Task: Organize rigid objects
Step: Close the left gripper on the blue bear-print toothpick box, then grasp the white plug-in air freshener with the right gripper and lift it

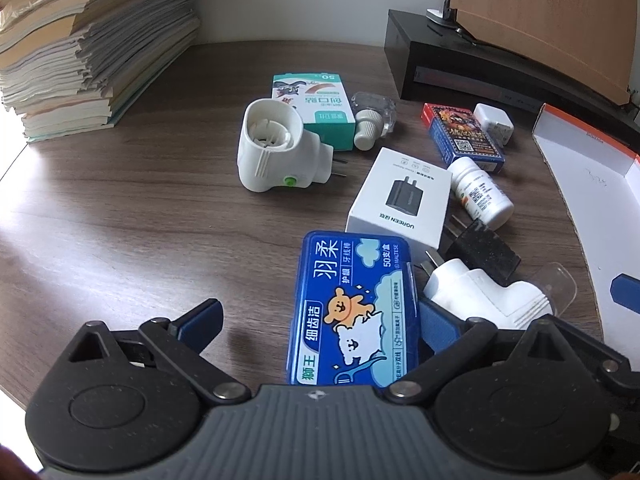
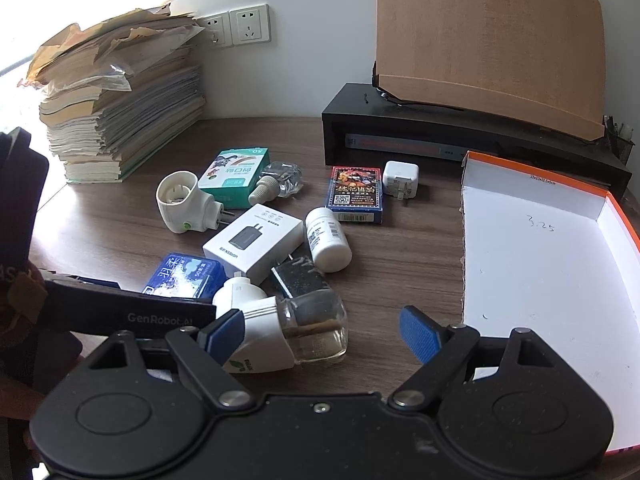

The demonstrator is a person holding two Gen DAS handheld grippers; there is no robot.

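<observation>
A: Rigid objects lie scattered across the wooden desk point(image 2: 120, 232), and the nearest is the blue floss-pick case point(image 1: 354, 312); it lies flat between the spread fingers of the left gripper point(image 1: 320, 320), closer to the right-side pad, and neither pad visibly presses it.

B: So the left tongs are wide, holding nothing?

A: Wide, yes; the right gripper point(image 2: 324, 330) is wide too, nothing between its pads; its left pad sits just beside the white plug-in vaporiser with the glass bottle point(image 2: 288, 332).

B: What could go wrong?

A: The case is crowded; the white charger box point(image 1: 400, 196) is just beyond its far end and a white plug point(image 1: 480, 292) lies by its right edge; I judge that a closing finger might catch the plug, or nudge the black adapter point(image 1: 486, 252) behind it; the case is smooth and flat, so an off-centre pinch may let it swivel or slip.

B: And the glass bottle?

A: It could roll if bumped.

B: Containers?

A: One open box, orange-rimmed and white inside point(image 2: 540, 260), to the right; what shows of its floor is bare in the right view, though the left view shows a blue shape I cannot identify.
</observation>
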